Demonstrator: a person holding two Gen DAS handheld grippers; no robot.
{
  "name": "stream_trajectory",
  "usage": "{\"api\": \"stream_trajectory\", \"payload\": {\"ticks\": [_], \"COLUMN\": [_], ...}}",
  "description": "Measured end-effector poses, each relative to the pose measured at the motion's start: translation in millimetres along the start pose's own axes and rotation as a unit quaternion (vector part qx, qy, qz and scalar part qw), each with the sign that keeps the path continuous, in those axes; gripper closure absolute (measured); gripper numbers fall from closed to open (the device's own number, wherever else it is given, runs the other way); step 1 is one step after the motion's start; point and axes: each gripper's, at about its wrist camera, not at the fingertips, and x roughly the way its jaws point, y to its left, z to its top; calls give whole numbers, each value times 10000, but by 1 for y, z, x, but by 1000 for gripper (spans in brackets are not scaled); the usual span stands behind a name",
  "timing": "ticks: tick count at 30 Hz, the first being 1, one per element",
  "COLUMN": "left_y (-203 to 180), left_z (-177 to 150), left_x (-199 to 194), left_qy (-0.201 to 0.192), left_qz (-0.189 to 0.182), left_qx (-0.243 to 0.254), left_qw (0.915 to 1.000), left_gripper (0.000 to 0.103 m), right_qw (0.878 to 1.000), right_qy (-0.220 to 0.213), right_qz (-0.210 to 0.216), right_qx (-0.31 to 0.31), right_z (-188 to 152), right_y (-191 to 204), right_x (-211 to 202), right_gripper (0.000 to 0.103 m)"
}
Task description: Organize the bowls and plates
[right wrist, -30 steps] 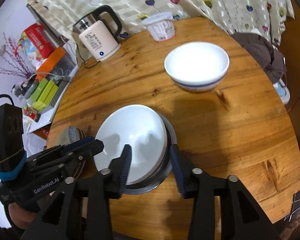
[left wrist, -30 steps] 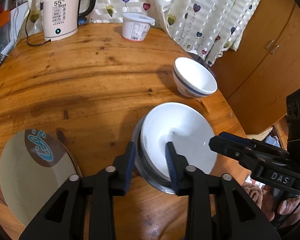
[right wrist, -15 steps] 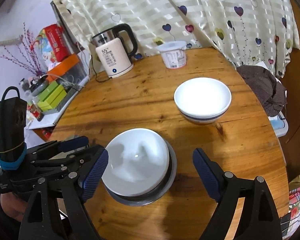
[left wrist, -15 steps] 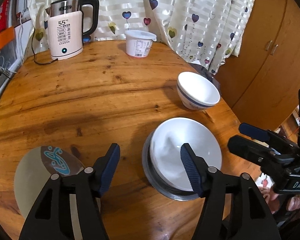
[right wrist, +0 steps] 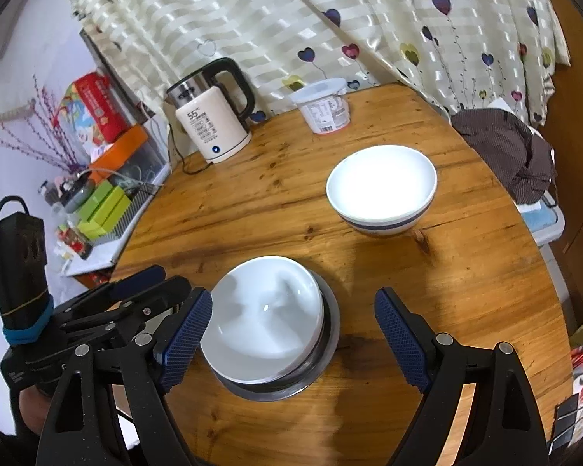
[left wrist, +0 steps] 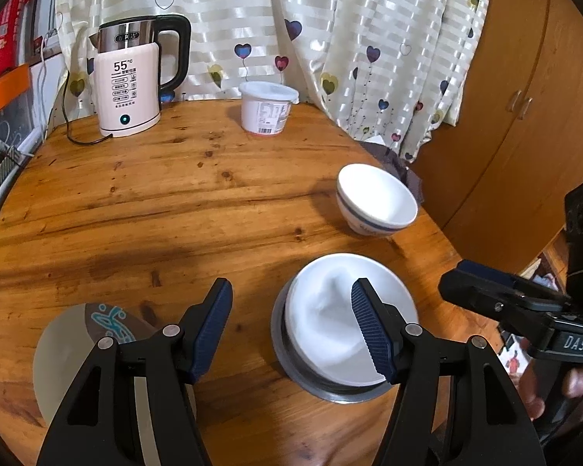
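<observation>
A: What is changing right now?

B: Both tools are letting go. The left gripper (left wrist: 289, 324) and the right gripper (right wrist: 291, 339) were pinching the rim of the white bowl (left wrist: 348, 320) a second ago; their jaws have just been opening, and now both are standing released and drawn back, with nothing pressed between the pads.

A: So where is that bowl sitting?

B: It is resting inside the steel bowl (left wrist: 287, 365) at the near right of the table (left wrist: 136, 209), nested and on its own. I am reading that as one stacking step finished.

A: And what is still waiting?

B: The striped bowl (right wrist: 381, 194) is standing alone, farther off and to the right, well apart from the stack. The plate (left wrist: 70, 353) is lying at the near left edge, partly under the left gripper. Those two are looking like the remaining work.

A: Is anything getting in the way?

B: Not much. The kettle (left wrist: 130, 81) and the tub (left wrist: 266, 106) are sitting at the far side by the curtain (left wrist: 330, 31), clear of any path. The striped bowl is standing close to the table's right edge, so a careless push could be tipping it off. The two grippers are also crowding each other near the stack, so one should be moving away first.
</observation>
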Motion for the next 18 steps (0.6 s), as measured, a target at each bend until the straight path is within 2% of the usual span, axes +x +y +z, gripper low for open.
{"api": "stream_trajectory", "payload": {"ticks": [2,7,13,18], "left_y": [1,-4,-5,-9], "left_z": [1,1,1,4], "left_x": [0,3,10,19], "left_qy": [8,4,128,263], "left_qz": [-52,128,-91,-6], "left_qx": [-53,-7,-29,63], "left_qw": [10000,9999,9999,9996], "left_gripper": [38,39,39,38], "right_qw": [10000,9997,9991,9990], "right_qy": [26,-54,-94,-103], "right_qz": [38,-98,-192,-296], "right_qx": [12,-212,-375,-334], "right_z": [0,-2,-1,3], "right_y": [-1,4,2,-3], "right_x": [1,2,6,8], "right_gripper": [16,16,16,16]}}
